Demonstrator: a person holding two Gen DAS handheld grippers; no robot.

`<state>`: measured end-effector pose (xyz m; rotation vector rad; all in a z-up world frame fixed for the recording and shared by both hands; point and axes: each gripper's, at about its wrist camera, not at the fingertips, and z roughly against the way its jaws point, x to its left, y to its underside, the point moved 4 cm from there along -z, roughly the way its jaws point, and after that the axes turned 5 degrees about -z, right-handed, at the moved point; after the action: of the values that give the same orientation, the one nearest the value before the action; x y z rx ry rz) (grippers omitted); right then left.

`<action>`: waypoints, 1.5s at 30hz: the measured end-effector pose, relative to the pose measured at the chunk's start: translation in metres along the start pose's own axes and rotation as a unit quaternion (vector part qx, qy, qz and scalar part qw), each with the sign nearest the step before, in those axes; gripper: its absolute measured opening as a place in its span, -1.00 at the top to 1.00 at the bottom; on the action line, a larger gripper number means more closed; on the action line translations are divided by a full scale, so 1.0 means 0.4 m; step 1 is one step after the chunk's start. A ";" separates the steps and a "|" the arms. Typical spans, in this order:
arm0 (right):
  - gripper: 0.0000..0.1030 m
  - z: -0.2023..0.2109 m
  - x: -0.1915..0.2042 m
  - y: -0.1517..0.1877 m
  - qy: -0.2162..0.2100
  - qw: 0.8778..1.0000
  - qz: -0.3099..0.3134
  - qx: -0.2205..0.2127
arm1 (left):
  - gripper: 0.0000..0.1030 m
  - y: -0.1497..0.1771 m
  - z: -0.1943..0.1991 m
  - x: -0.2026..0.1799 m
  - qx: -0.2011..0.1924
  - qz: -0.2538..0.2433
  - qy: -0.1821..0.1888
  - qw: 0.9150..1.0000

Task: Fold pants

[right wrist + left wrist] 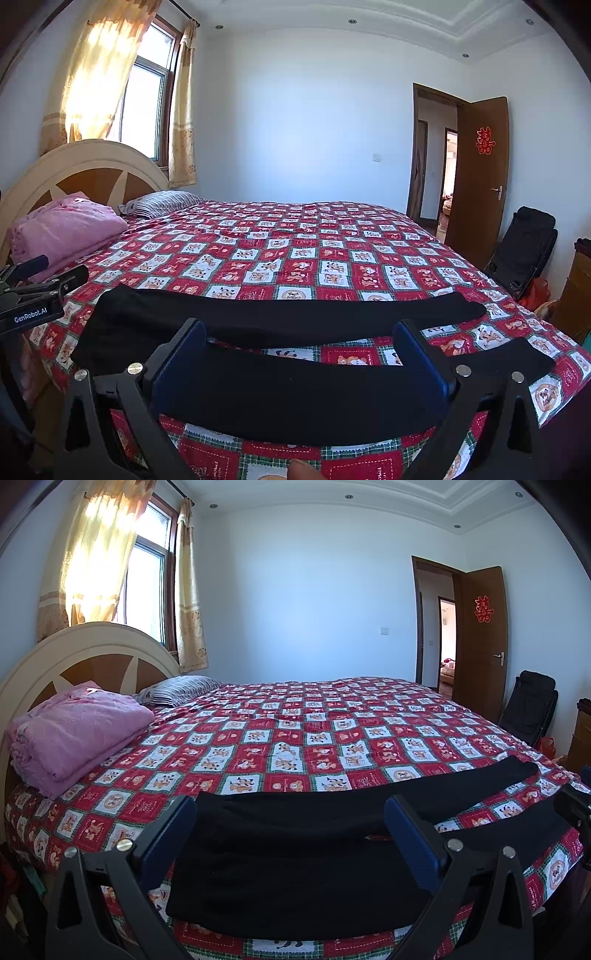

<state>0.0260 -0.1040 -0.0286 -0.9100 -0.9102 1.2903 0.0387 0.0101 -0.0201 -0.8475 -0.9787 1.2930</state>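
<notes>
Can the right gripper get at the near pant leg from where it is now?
Probably yes. The right gripper is open, and the near leg of the black pants lies flat on the quilt just ahead of its fingers, with nothing between them.

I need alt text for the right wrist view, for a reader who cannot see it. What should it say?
Black pants lie spread flat, legs apart, along the near edge of a bed with a red patterned quilt, framed by the open right gripper with blue fingers. The left gripper shows at the left edge; a folded pink blanket lies by the headboard.
</notes>
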 end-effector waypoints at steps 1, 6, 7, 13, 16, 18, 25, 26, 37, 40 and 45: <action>-0.98 0.000 0.000 0.000 0.000 1.000 0.000 0.000 | -1.00 0.000 0.000 0.000 0.000 0.000 0.000 1.000; -0.98 0.000 0.001 0.001 0.000 1.000 0.000 0.000 | -1.00 0.000 0.000 0.001 0.000 0.000 0.000 1.000; -0.98 0.000 0.002 0.002 0.001 1.000 0.001 0.000 | -1.00 0.000 0.000 0.002 0.000 0.000 0.001 1.000; -0.98 -0.001 0.002 0.002 0.001 1.000 0.001 0.001 | -1.00 0.000 -0.001 0.003 0.000 0.000 0.001 1.000; -0.98 -0.002 0.002 0.004 0.002 1.000 0.001 0.002 | -1.00 0.001 -0.002 0.004 0.001 0.000 0.001 1.000; -0.98 -0.002 0.002 0.005 0.002 1.000 0.001 0.002 | -1.00 0.003 -0.004 0.005 0.002 0.001 0.001 1.000; -0.98 -0.011 0.000 0.014 0.001 1.000 0.002 0.004 | -1.00 0.022 -0.025 0.010 0.005 -0.003 0.000 1.000; -0.98 -0.015 -0.002 0.017 0.000 1.000 0.003 0.005 | -1.00 0.026 -0.035 0.016 0.003 -0.008 -0.008 1.000; -0.98 -0.177 -0.124 0.064 0.036 0.997 -0.012 0.067 | -1.00 0.089 -0.342 0.298 0.099 0.017 -0.070 0.993; -0.98 -0.237 -0.195 0.081 0.050 0.993 -0.039 0.098 | -1.00 0.095 -0.409 0.356 0.116 0.021 -0.086 0.989; -0.97 -0.315 -0.308 0.069 0.094 0.986 -0.058 0.124 | -0.97 0.128 -0.537 0.391 0.162 0.029 -0.084 0.983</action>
<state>0.1245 -0.2302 -0.1066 -0.7566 -0.6284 1.1654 0.2211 0.1767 -0.1304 -0.5247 -0.8469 1.5430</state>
